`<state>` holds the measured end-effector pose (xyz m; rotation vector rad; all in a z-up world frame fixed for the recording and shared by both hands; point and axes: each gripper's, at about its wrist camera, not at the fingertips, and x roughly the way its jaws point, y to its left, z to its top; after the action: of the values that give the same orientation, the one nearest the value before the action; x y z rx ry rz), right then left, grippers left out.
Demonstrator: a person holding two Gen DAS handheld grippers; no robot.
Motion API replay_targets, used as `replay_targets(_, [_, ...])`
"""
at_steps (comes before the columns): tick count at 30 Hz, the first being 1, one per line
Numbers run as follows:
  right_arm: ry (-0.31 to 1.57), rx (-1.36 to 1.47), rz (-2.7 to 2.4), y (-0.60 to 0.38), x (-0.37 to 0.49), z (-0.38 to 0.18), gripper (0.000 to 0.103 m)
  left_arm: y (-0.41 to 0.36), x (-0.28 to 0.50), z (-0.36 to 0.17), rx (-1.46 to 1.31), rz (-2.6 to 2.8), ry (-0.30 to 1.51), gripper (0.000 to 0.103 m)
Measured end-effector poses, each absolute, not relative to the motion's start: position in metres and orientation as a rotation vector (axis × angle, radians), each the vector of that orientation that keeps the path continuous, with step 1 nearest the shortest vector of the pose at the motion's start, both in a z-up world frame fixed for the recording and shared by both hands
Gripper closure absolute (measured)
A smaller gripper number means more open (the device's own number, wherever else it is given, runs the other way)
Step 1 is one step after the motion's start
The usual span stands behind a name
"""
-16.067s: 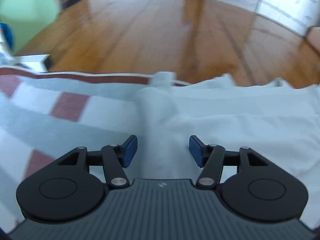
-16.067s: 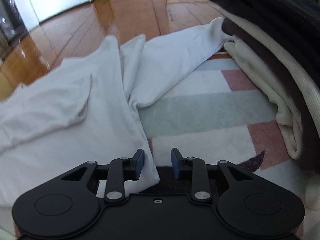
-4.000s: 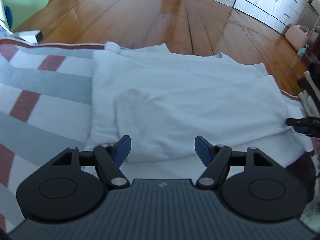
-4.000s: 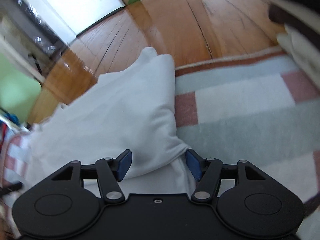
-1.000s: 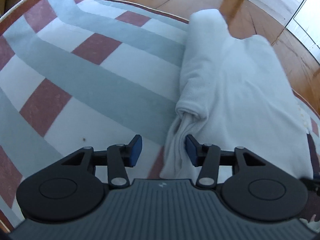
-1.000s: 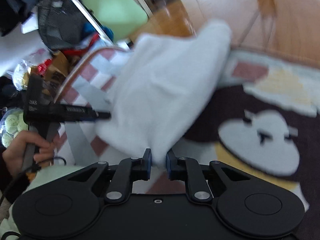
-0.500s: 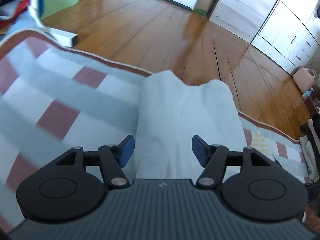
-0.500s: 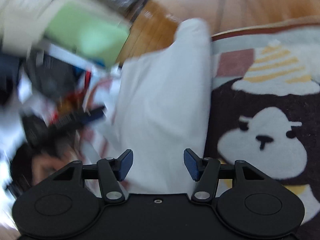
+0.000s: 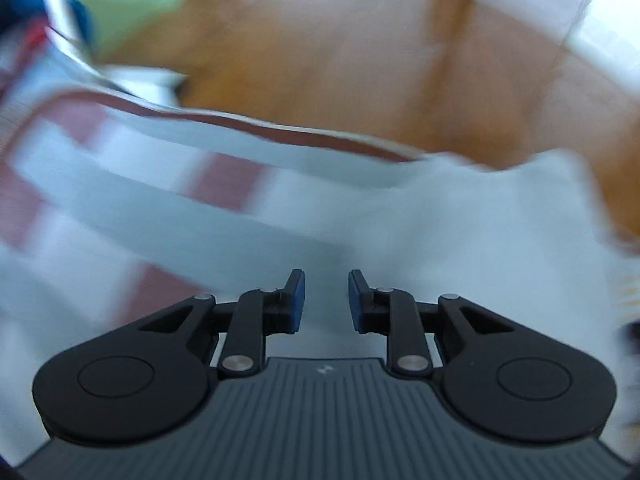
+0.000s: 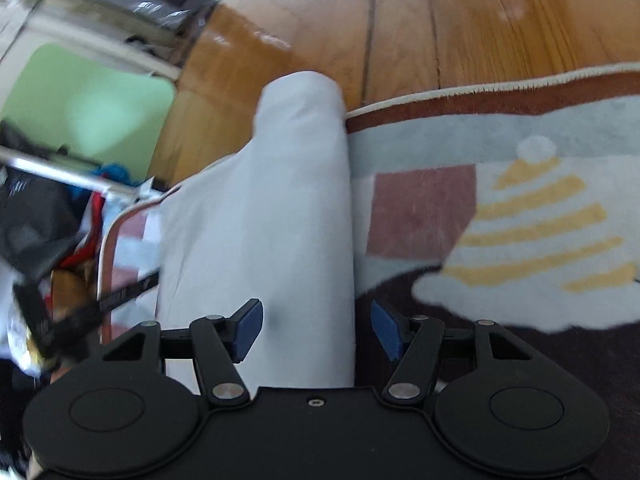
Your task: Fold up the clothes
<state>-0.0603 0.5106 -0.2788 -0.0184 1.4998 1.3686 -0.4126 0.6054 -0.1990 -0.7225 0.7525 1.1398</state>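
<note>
A folded white garment [image 10: 288,200] lies as a long strip on the striped rug [image 10: 420,208], its far end reaching over the rug's edge onto the floor. My right gripper [image 10: 316,330] hovers over the near end, its jaws wide and still opening, with the garment's right edge below the gap and no pad touching it. The left wrist view is blurred: the garment [image 9: 480,220] sits to the right, and my left gripper [image 9: 326,300] is over the rug [image 9: 120,208] beside it. Its jaws are closing, a narrow gap remains, and nothing is pinched.
Wooden floor [image 10: 480,20] lies beyond the rug. A green panel [image 10: 88,108], a metal rail [image 10: 60,176] and a heap of mixed things [image 10: 48,220] stand at the left. The rug's bear picture with a yellow-striped hat [image 10: 540,232] is to the right.
The right gripper let go of the garment corner, opened wide and rolled. The left jaws opened a little, then narrowed, and its view swung left, putting the garment at the right.
</note>
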Motion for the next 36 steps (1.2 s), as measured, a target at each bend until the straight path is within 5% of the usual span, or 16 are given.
replay_targets(2, [1.498,0.028,1.364,0.519,-0.061,-0.282,0.037,0.604,-0.422,-0.190,-0.773,1.099,0.679,0.077])
replay_targets(4, [1.476,0.043,1.361,0.529,-0.060,-0.285,0.032,0.604,-0.429,-0.184,-0.839,1.027,0.597,0.052])
replay_targets(5, [1.456,0.041,1.364,0.534,-0.060,-0.285,0.032,0.605,-0.431,-0.184,-0.887,0.962,0.547,0.047])
replay_targets(9, [1.333,0.014,1.418,0.553,-0.065,-0.282,0.034,0.607,-0.404,-0.204,-0.807,0.908,0.647,0.030])
replay_targets(10, [1.284,-0.001,1.434,0.555,-0.068,-0.279,0.063,0.609,-0.395,-0.215,-0.785,0.916,0.713,0.033])
replay_targets(11, [1.205,-0.030,1.455,0.553,-0.075,-0.271,0.076,0.609,-0.390,-0.221,-0.762,0.928,0.736,0.036])
replay_targets(13, [1.045,-0.088,1.490,0.548,-0.087,-0.255,0.082,0.600,-0.382,-0.224,-0.679,0.957,0.720,0.073])
replay_targets(16, [0.823,-0.081,1.523,0.517,-0.108,-0.213,0.084,0.572,-0.360,-0.204,-0.428,1.031,0.680,0.083])
replay_targets(21, [0.616,-0.029,1.309,0.452,-0.115,-0.152,0.083,0.564,-0.333,-0.180,-0.402,0.986,0.654,0.077])
replay_targets(24, [0.589,-0.158,1.057,0.434,-0.089,-0.155,0.075,0.560,-0.333,-0.179,-0.560,0.963,0.589,0.049])
replay_targets(28, [0.771,-0.315,0.820,0.417,-0.020,-0.208,0.066,0.550,-0.340,-0.196,-0.882,0.843,0.490,0.046])
replay_targets(32, [0.980,-0.139,0.892,0.359,0.015,-0.225,0.052,0.523,-0.334,-0.215,-1.008,0.765,0.550,0.044])
replay_targets(36, [1.245,0.060,1.029,0.322,0.010,-0.249,0.040,0.489,-0.343,-0.228,-1.043,0.756,0.552,0.028])
